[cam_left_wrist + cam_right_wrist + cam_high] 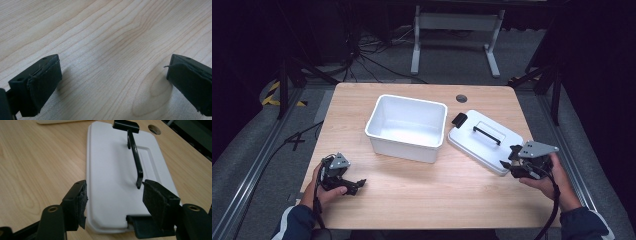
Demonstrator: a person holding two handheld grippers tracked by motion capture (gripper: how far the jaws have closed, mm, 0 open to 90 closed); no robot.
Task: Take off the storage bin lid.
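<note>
A white rectangular tub (407, 127) stands empty in the middle of the wooden table (412, 195). Its flat white lid (484, 140) lies to the right of it, with a black bar handle (487, 135) on top and a black clip (459, 119) at the far end. My right gripper (509, 156) is at the lid's near right end. In the right gripper view the lid (112, 170) runs away from my right gripper (115, 190), whose open jaws stand either side of its near end, the handle (135, 152) just beyond. My left gripper (358, 186) rests open at the front left over bare wood (113, 82).
A round cable hole (461, 98) sits in the table behind the lid. A second black clip (145, 226) shows at the lid's near edge. A white desk frame (457, 35) and cables lie on the floor beyond the table.
</note>
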